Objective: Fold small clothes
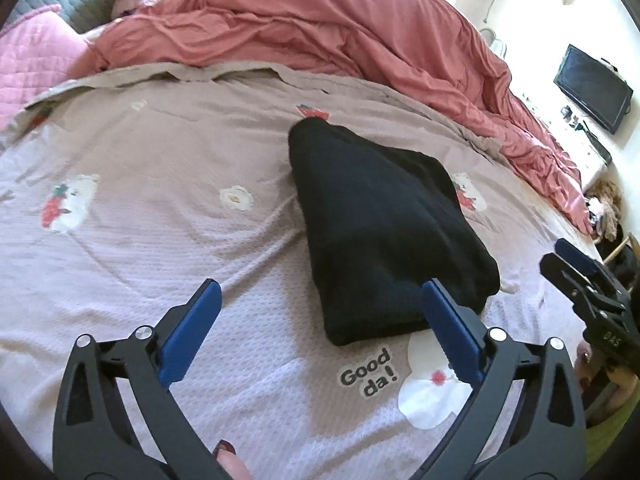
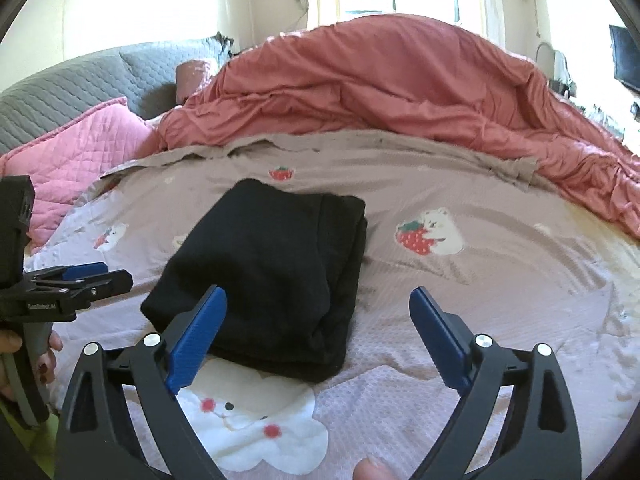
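A black garment [image 1: 384,224] lies folded into a thick rectangular bundle on the patterned bedspread [image 1: 140,240]. It also shows in the right wrist view [image 2: 272,280]. My left gripper [image 1: 322,292] is open and empty, held just in front of the bundle's near edge, its right finger beside the bundle's near right corner. My right gripper [image 2: 318,300] is open and empty, just in front of the bundle's near edge. The right gripper also shows at the right edge of the left wrist view [image 1: 576,264]. The left gripper shows at the left of the right wrist view [image 2: 104,276].
A rumpled salmon duvet [image 1: 320,28] is heaped along the far side of the bed. A pink quilted pillow [image 2: 72,156] and a grey headboard [image 2: 80,84] are at the left. A wall-mounted screen [image 1: 592,88] hangs at the right. The bedspread carries bear, strawberry and "Good day!" prints.
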